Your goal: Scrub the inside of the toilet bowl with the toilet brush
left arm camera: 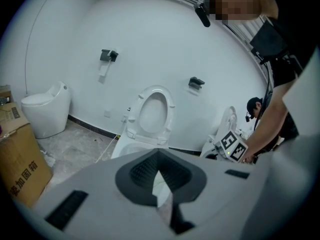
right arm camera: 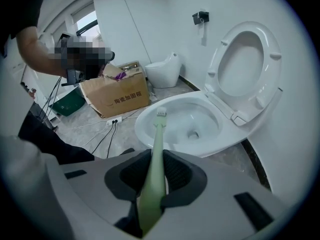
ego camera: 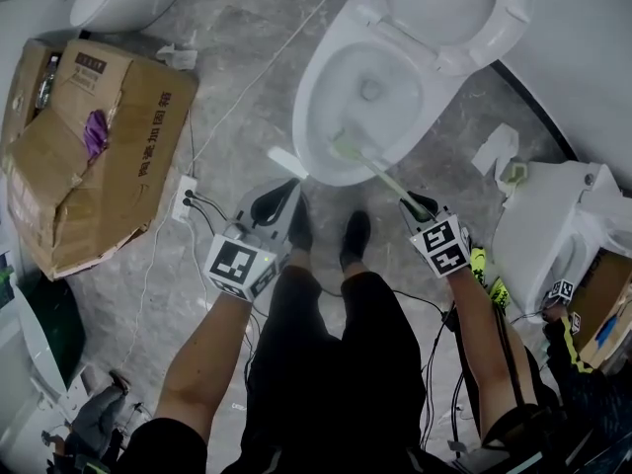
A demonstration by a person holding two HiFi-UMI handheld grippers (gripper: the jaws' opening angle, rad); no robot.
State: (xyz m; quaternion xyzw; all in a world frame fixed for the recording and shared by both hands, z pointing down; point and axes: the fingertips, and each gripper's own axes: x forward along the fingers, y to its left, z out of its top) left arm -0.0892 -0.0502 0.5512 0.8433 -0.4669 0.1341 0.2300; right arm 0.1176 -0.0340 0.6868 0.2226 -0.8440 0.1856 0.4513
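The right claw [right arm camera: 154,178] is clamping the pale green handle of the toilet brush [right arm camera: 157,144]. The handle is running straight out ahead of it, long axis in line with the jaws, and ending in a small bristle head. From the head view that head is sitting inside the toilet bowl [ego camera: 321,87], low against the wall nearest this claw. The drain is lying farther ahead and a little to the claw's right.

The left claw [ego camera: 279,203] is hanging off to the right claw's left, facing the bowl's front rim from outside. Its jaws are pinching nearly together on what looks like a small white strip [ego camera: 287,163] — what it is, I cannot tell.

The brush is already pointing into the bowl, so the scrubbing is probably turning on pushing along the handle's own line. From there the head would be swinging rightward around the wall toward the drain — work for the right claw alone.
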